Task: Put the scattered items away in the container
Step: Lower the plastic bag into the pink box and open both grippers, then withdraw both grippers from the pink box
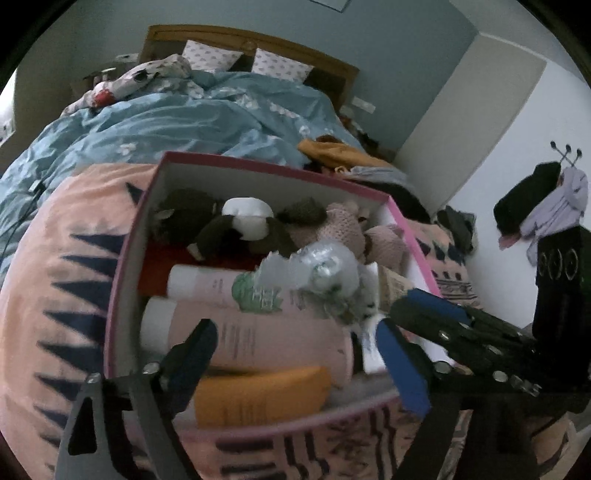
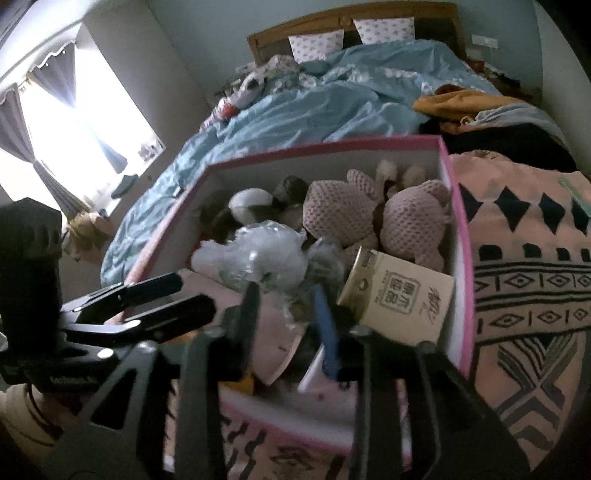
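Chinese characters, illegible, on tan carton (image 2: 400,297)

A pink-rimmed box (image 1: 258,168) is sitting on a peach blanket with dark triangle patterns (image 1: 66,266), spread over a bed. Behind it, a rumpled blue duvet (image 1: 184,118) is lying below two patterned pillows (image 1: 210,55) and a wooden headboard (image 1: 236,35). The box is holding plush toys at the far end, two pale pink bottles (image 1: 258,332) lying side by side, an orange bottle (image 1: 262,395) nearest the camera, and a crumpled clear plastic bag (image 1: 317,269) resting on top of the bottles. The left gripper (image 1: 295,347) is hanging over the box's near end with its fingers (image 1: 199,347) spread wide, nothing between them. A second gripper, the right gripper (image 1: 417,314), is reaching in from the right edge, over the box's right side. Clothes are hanging on a wall hook (image 1: 565,155).
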Available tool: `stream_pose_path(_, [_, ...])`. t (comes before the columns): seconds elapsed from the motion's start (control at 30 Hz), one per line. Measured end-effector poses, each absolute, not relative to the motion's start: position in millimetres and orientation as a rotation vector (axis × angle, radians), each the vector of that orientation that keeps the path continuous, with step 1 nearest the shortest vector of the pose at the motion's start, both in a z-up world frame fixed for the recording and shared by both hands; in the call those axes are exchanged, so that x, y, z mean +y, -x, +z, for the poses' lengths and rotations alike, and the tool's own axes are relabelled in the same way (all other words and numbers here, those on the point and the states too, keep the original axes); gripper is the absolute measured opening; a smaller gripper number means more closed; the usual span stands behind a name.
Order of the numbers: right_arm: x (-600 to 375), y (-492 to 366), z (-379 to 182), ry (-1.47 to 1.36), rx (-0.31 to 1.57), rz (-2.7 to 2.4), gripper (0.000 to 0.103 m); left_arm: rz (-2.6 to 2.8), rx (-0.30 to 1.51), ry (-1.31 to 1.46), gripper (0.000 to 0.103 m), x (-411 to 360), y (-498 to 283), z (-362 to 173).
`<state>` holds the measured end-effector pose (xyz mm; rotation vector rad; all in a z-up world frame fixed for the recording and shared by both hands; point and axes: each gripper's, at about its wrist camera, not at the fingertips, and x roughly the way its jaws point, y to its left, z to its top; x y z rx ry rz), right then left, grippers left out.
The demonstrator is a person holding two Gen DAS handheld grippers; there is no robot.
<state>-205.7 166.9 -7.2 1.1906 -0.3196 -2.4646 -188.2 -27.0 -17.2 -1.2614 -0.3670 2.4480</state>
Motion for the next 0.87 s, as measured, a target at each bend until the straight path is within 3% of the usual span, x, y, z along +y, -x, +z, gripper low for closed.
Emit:
stream_pose_path(0.03, [167.2,196.3,-1.7,-1.173,-0.323,-2.465,0.058,2.446,-0.376,1.261,0.1,-28.2,184.3,-15.4])
stream_pose_path(0.13, [167.8,169.6,8.7,-1.149,-0.325,-2.477,0.069,2.47,-0.41,1.265,0.102,-35.3,163.9,-8.1])
stream_pose_path(0.23, [168.9,142.5,11.8,-1.149,-0.35,-2.476,0.087,2.428,-0.409,1.344,0.102,-34.8,145.7,-9.4])
stream_pose_path(0.5, [164.6,81.5,2.7,-1.229,-0.371,-2.444,0.097,2.423,-0.4,1.433,0.102,-32.3,92.9,-16.1])
stream_pose_path(0.87, [167.2,46.8,-0.2,-1.238,-0.347,-2.467,0.101,2.568,-0.17,1.505,0.102,-18.7,49.6,-13.6])
